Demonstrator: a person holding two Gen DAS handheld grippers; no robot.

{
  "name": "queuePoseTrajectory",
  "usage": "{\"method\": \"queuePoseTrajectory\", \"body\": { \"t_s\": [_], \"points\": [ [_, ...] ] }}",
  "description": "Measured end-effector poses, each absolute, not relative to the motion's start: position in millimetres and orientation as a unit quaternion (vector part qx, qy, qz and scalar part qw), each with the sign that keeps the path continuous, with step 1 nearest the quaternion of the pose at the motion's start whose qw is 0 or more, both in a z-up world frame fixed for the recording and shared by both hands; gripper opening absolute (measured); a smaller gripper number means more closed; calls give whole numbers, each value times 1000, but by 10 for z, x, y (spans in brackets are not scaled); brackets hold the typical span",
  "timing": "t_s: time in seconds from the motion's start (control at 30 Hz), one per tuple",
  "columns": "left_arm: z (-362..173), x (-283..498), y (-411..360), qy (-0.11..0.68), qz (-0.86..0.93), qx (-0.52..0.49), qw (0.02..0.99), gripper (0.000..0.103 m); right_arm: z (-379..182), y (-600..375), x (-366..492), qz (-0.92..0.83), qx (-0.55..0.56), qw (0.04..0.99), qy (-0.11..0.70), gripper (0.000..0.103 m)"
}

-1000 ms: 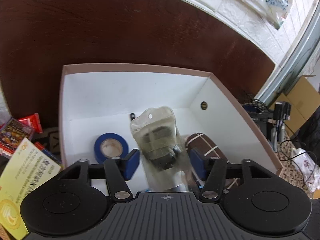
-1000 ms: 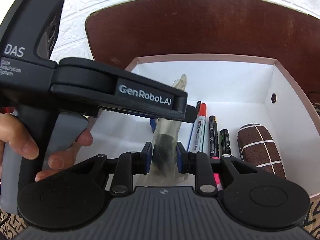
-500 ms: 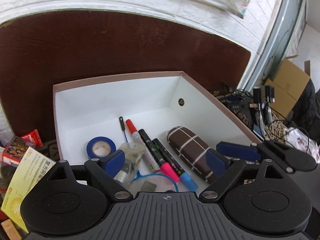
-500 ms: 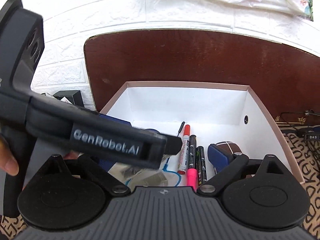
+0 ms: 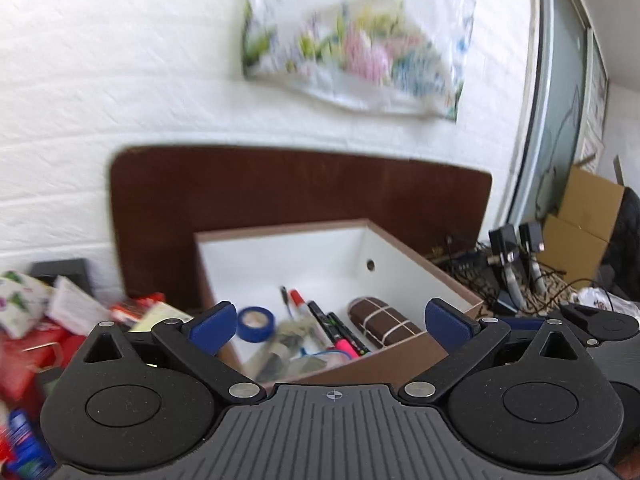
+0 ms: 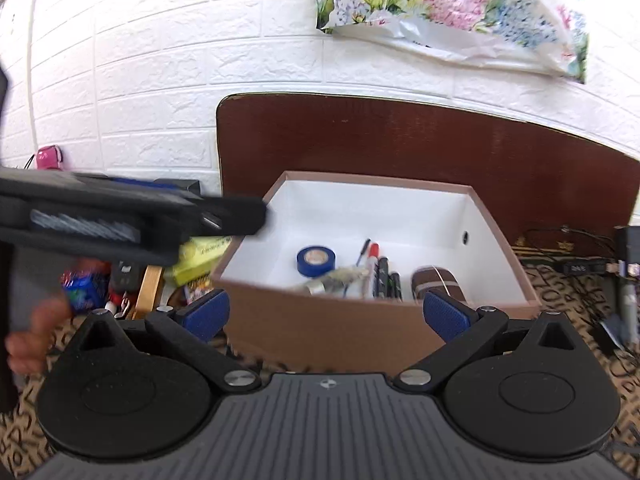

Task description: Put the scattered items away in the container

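The white-lined brown box (image 5: 400, 362) (image 6: 360, 332) holds a blue tape roll (image 5: 256, 322) (image 6: 316, 259), several markers (image 5: 332, 330) (image 6: 380, 272), a brown checked case (image 5: 384, 322) (image 6: 434, 280) and a clear bag (image 5: 280, 346) (image 6: 340, 280) of dark parts lying flat. My left gripper (image 5: 332, 322) hangs back above the box's near left corner, jaws opening wide with nothing between them. My right gripper (image 6: 325, 314) is in front of the box's near wall, jaws also opening and empty. The left device's black body (image 6: 120, 224), blurred, crosses the right wrist view, held by a hand (image 6: 28, 344).
Scattered packets (image 5: 36, 344) and a yellow booklet (image 6: 200, 256) lie left of the box. A dark brown board (image 6: 400, 136) leans on the white brick wall behind it. Cables and adapters (image 5: 516, 256) and a cardboard box (image 5: 584, 216) sit to the right.
Both grippers let go of the clear bag, opened wide and drew back and up from the box. The bag now lies inside the box.
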State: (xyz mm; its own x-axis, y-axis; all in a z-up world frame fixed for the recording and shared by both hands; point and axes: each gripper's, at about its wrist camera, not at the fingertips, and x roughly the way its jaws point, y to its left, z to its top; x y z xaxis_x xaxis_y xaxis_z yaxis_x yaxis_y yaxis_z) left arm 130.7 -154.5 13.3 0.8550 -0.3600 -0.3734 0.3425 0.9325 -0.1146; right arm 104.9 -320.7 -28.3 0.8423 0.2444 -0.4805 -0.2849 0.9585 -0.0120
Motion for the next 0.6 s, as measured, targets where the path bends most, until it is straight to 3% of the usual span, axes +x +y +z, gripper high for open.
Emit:
{"method": "queuePoseTrajectory", "body": {
  "t_s": [0.3, 0.6],
  "points": [
    [66, 718, -1519, 239, -63, -5, 969, 103, -299, -3413, 649, 116, -31, 955, 272, 103],
    [-21, 619, -1657, 257, -63, 10, 964, 103, -323, -3507, 455, 98, -37, 952, 287, 103]
  ]
}}
